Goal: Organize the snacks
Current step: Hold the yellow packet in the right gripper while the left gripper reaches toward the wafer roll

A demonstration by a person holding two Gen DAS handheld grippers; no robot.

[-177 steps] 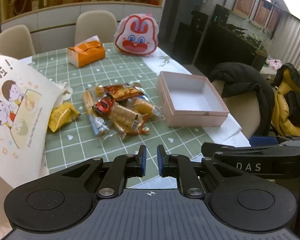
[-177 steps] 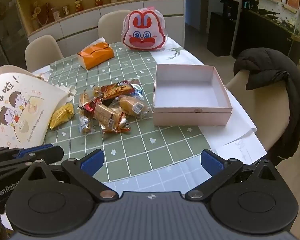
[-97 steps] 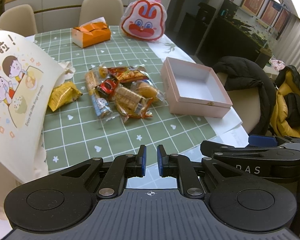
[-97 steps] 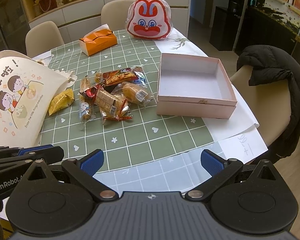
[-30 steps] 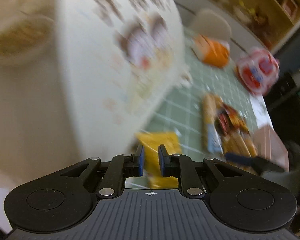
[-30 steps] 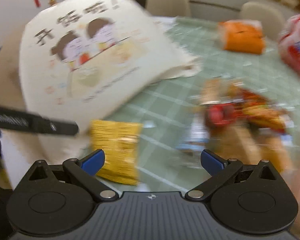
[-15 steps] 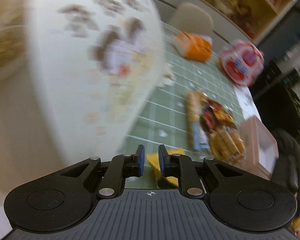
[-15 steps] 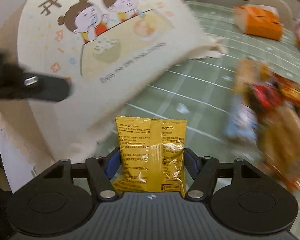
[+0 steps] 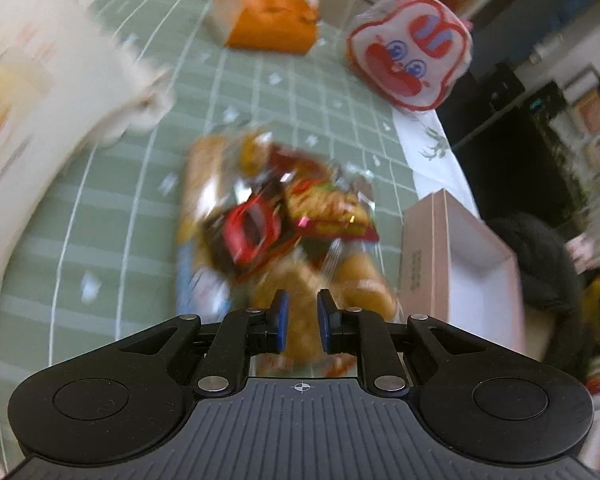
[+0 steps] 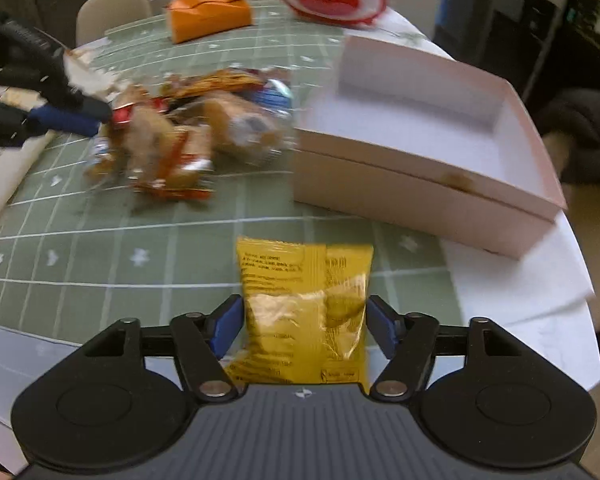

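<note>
Green checked tablecloth (image 10: 100,248); yellow crinkled snack packet (image 10: 304,300).

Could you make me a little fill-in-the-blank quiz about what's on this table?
1. The right hand-held gripper has a ____ snack packet between its fingers.
2. The pink box holds ____.
3. The tissue box is coloured ____.

Missing words: yellow; nothing; orange
</note>
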